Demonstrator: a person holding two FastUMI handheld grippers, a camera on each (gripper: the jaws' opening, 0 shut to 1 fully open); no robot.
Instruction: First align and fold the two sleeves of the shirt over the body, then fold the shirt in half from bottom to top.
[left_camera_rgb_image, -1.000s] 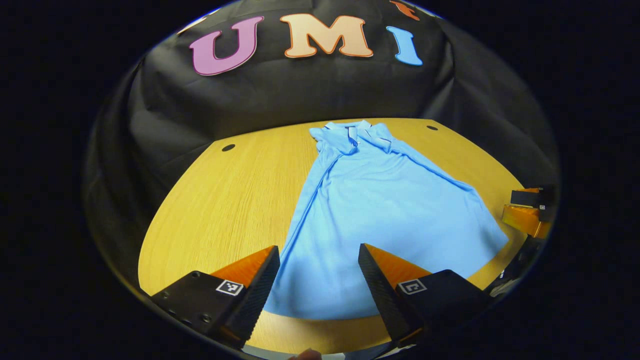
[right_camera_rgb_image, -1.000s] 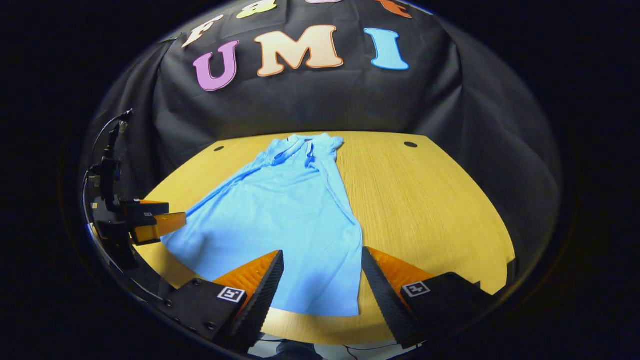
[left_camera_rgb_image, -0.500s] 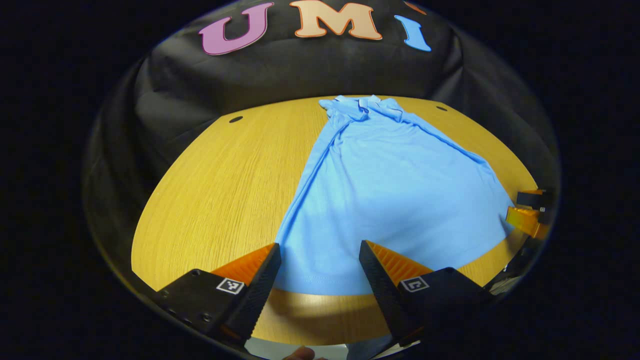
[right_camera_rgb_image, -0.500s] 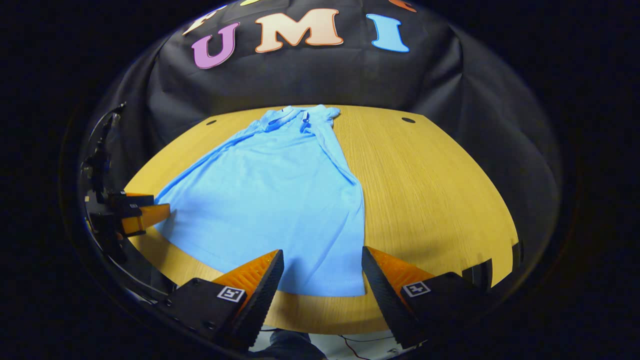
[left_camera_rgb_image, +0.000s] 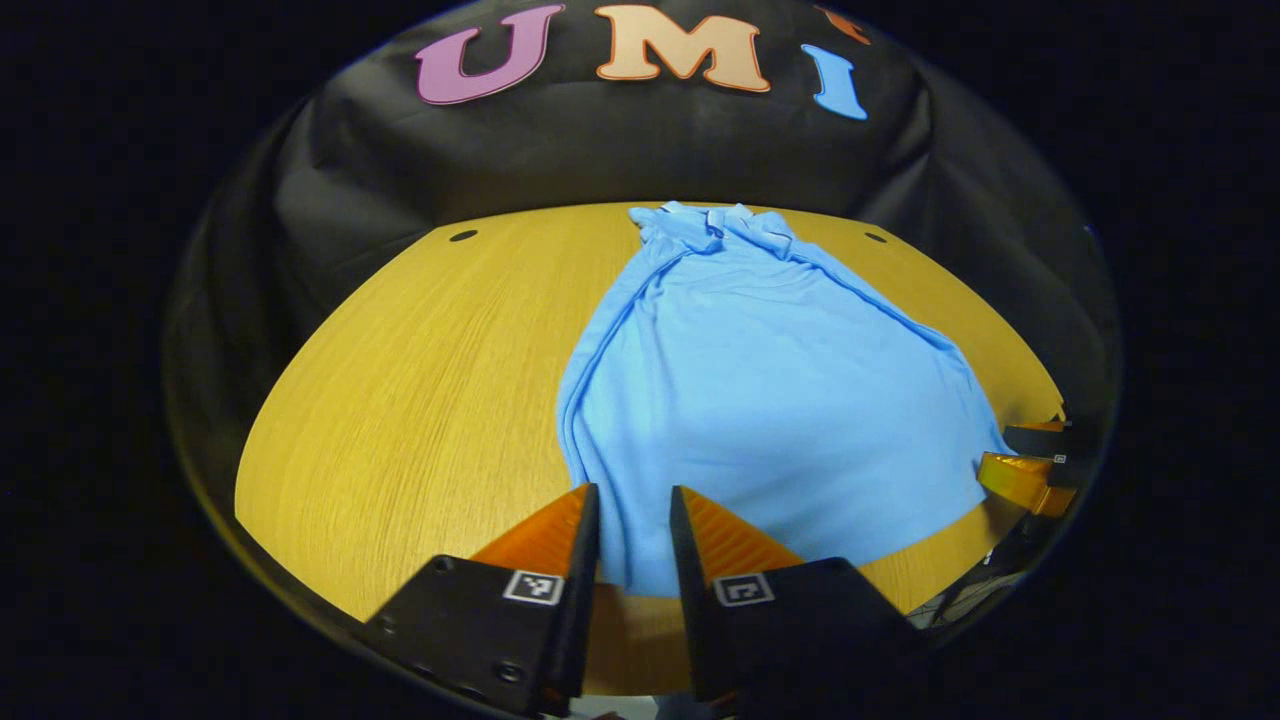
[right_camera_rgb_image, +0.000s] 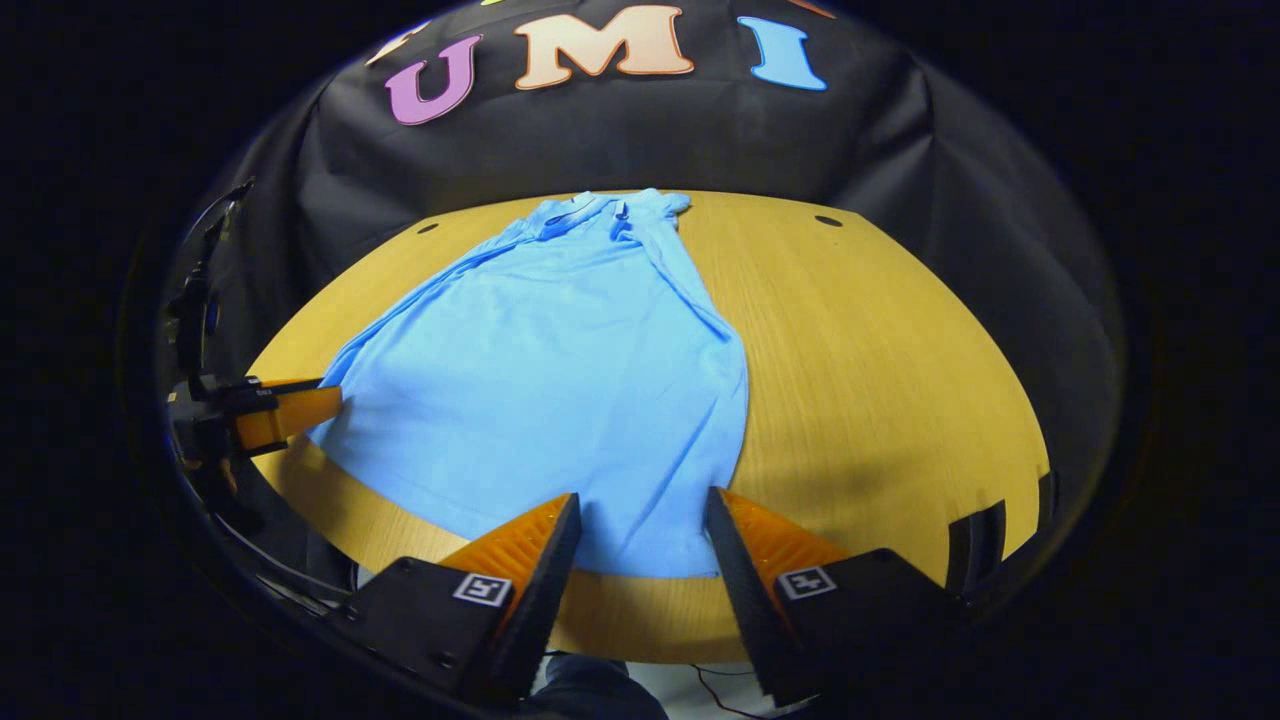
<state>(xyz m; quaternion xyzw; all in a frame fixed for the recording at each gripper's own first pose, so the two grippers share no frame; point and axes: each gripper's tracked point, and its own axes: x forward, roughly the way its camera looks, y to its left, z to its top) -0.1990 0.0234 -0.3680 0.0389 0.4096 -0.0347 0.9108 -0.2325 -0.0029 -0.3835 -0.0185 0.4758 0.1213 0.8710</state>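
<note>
A light blue polo shirt (left_camera_rgb_image: 770, 400) lies flat on the wooden table, collar at the far end, sleeves folded in over the body. In the left gripper view my left gripper (left_camera_rgb_image: 633, 490) stands at the near left corner of the hem, jaws narrowed to a small gap with fabric between them. The shirt's left edge is bunched just beyond it. In the right gripper view the shirt (right_camera_rgb_image: 560, 380) spreads ahead, and my right gripper (right_camera_rgb_image: 643, 497) is open over the near right corner of the hem. Each view also catches the other gripper at the shirt's side: left gripper (right_camera_rgb_image: 290, 408), right gripper (left_camera_rgb_image: 1020, 478).
The wooden table (left_camera_rgb_image: 400, 400) has bare surface on both sides of the shirt, also on its right half (right_camera_rgb_image: 880, 380). Small dark holes (left_camera_rgb_image: 463, 236) (right_camera_rgb_image: 828, 221) sit near the far corners. The black cloth wall rises behind the table.
The left gripper's jaws have narrowed sharply around the hem corner, and the shirt's left edge has bunched. The right jaws have narrowed slightly. Both grippers came down to the hem.
</note>
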